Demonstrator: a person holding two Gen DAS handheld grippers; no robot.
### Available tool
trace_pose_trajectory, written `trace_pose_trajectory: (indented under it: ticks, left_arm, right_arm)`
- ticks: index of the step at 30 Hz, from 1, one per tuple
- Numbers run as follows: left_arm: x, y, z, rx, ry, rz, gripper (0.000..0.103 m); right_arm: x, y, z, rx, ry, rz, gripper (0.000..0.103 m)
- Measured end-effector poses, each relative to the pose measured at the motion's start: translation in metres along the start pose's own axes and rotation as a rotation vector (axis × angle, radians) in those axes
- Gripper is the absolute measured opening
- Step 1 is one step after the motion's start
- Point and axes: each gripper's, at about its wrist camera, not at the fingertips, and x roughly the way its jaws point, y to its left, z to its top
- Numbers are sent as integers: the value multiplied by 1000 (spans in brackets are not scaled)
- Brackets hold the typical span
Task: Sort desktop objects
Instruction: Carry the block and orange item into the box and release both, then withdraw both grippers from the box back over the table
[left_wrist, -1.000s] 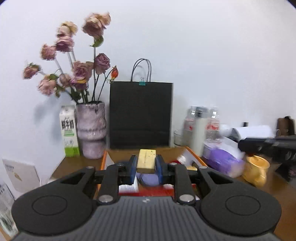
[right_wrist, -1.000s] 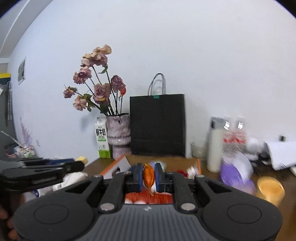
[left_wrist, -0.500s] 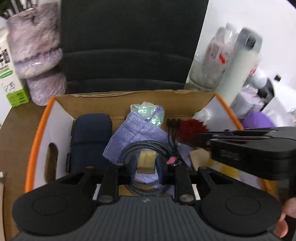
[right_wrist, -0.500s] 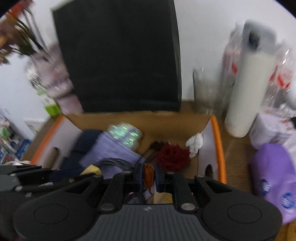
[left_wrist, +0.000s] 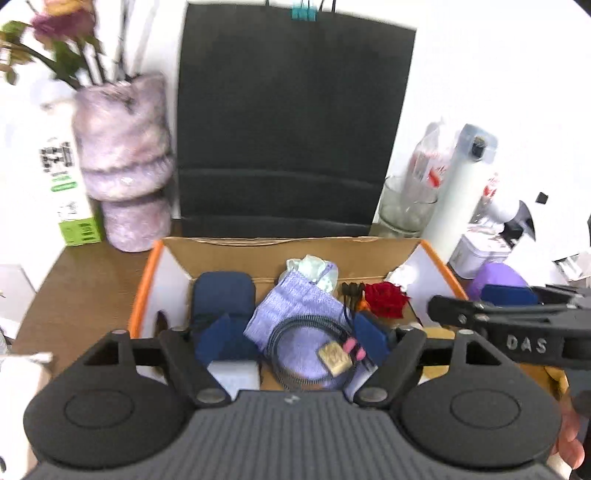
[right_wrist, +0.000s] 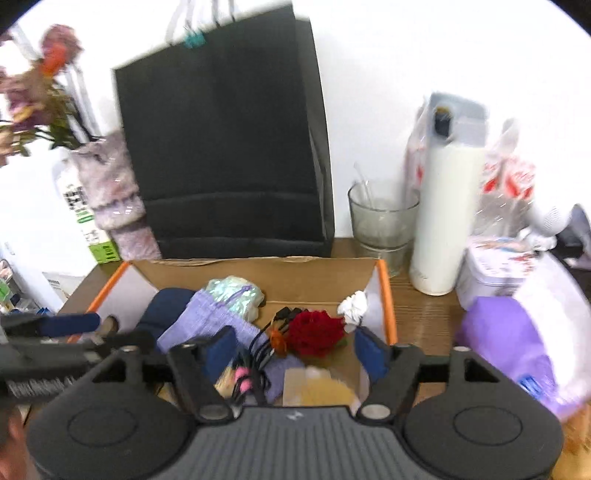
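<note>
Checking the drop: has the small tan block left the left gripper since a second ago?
Yes. The tan block now lies on the coiled cable inside the cardboard box, free of the opening left gripper.

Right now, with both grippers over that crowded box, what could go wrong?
The left gripper is opening, and the small tan block sits loose on the coiled cable; it may slide off and get buried. The right gripper is opening just above the red rose and black cables, so it could snag them. The glass stands close behind the box.
</note>
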Motion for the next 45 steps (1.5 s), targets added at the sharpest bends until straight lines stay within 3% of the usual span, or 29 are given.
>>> trace_pose_trajectory:
  ticks: [5, 8, 11, 15, 21, 27, 30, 34, 45]
  left_arm:
    - [-69, 0, -52, 20, -87, -27, 99]
    - [-99, -3, -92, 27, -133, -13, 102]
    - [-116, -4, -137, 13, -116, -3, 103]
    - [-131, -6, -195, 35, -111, 73, 103]
    - [-163, 0, -261, 52, -125, 127, 103]
    - [-185, 7, -289, 82, -189, 138, 103]
    - [-179, 9, -293, 85, -169, 147, 103]
    - [-178, 15, -294, 58, -163, 125, 103]
    - [-176, 16, -295, 42, -144, 127, 103]
  right_arm:
    - [-56, 10, -51, -15, -50, 23, 81]
    - [-77, 27, -88, -63, -54, 10, 82]
    - [-96, 40, -126, -83, -72, 12, 86]
    - [-116, 52, -178, -103, -75, -27, 87]
    - [-145, 58, -246, -96, -30, -38, 87]
    - [-183, 63, -289, -67, -77, -39, 90]
    - [-190, 64, -295, -38, -105, -3, 91]
    - [-188, 64, -303, -16, -114, -37, 92]
    - [-192, 55, -305, 35, -144, -14, 96]
